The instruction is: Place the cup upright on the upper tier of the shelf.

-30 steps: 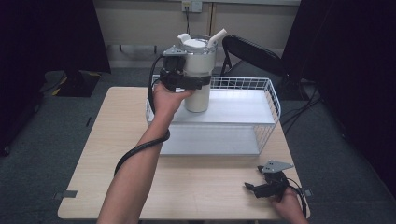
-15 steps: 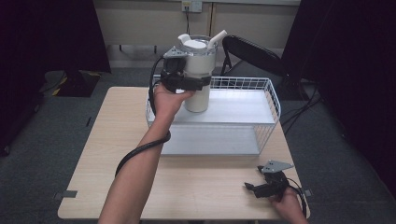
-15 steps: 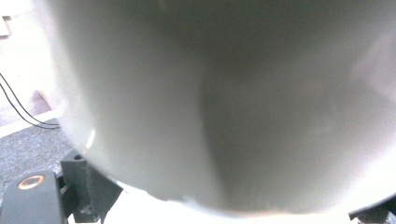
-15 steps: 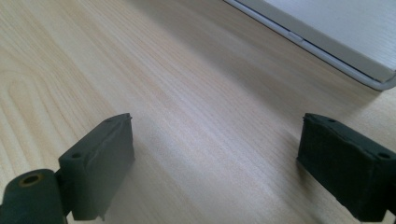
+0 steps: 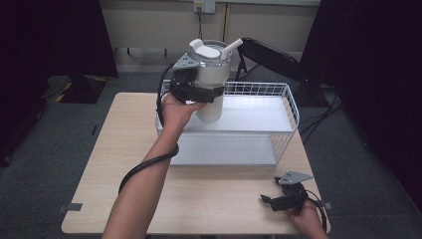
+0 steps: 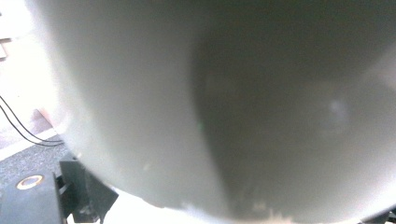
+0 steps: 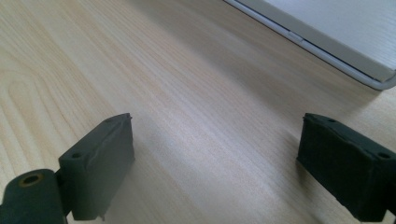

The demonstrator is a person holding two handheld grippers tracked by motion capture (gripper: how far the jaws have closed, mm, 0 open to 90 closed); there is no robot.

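Wooden table [image 5: 209, 199]; left gripper [image 5: 201, 92] clamps white lidded tumbler [image 5: 211, 74]; right gripper [image 5: 268, 201] spread

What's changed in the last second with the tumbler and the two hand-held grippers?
Hardly anything. The left hand-held gripper stays clamped on the white tumbler, held over the wire basket; any shift is too slight to tell. The right hand-held gripper stays open, low over the table.

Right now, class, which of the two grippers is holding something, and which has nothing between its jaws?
The left gripper clamps the white tumbler above the wire basket. The right gripper rests by the table's near edge, jaws apart around bare wood.
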